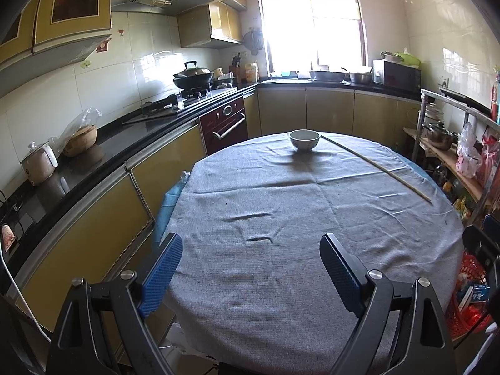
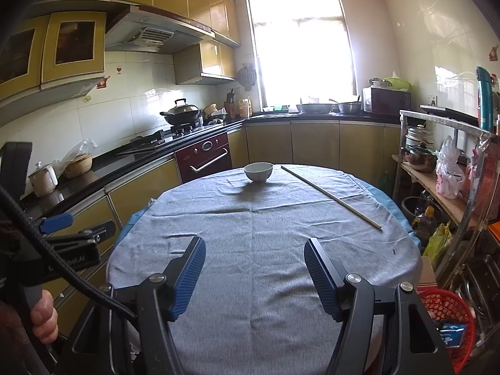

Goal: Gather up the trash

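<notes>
Your left gripper [image 1: 251, 243] and right gripper [image 2: 254, 248] share black angular frames, ribbed blue pads [image 2: 189, 281] and round silver screws. At nine o'clock in your right view, a braided black cable crosses your bare-skinned left hand [image 2: 43, 315].

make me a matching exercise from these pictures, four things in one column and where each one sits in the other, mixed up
Things:
1. bowl
2. stick
3. wok
4. red basket

Places:
A. on the stove
B. on the floor to the right of the table
C. far end of the table, near the middle
D. lying slantwise on the table's right side

Pairs: 1-C, 2-D, 3-A, 4-B
</notes>
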Motion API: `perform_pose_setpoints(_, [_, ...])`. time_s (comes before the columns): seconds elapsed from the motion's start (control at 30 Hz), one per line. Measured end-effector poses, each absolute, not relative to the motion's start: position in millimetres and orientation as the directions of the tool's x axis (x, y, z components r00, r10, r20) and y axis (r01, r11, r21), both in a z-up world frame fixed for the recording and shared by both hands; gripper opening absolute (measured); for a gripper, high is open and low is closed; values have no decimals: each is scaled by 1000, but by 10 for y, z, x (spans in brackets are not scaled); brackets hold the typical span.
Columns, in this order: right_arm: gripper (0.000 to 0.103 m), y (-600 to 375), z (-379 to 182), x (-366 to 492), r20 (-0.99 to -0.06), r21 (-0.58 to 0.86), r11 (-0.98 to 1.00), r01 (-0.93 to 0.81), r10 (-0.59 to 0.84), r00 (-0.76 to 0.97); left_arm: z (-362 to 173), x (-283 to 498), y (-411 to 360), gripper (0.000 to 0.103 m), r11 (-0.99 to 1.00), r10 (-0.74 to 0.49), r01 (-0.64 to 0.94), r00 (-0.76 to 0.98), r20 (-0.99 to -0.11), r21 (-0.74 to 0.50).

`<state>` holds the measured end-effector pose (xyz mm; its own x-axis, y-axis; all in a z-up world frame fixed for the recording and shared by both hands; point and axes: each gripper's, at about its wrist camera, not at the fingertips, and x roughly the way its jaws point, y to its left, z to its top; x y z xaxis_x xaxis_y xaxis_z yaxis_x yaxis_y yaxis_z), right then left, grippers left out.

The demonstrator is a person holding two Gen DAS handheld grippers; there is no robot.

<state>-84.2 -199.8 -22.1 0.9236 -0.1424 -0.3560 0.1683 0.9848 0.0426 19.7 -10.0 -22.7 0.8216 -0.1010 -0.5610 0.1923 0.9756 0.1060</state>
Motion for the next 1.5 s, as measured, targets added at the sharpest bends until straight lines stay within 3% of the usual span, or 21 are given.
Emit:
perform_pose_setpoints(1.3, [69,-1986,-256,-33,-453,46,971,235,-189,871,-269,977,-57,90,975,-113,205,791,-601,86])
perform_pose_setpoints(1.5, [69,-2069,-397,69,-478,41,967,251,-201,855,-508,1173,-92,90,973,-133,221,759,-637,60])
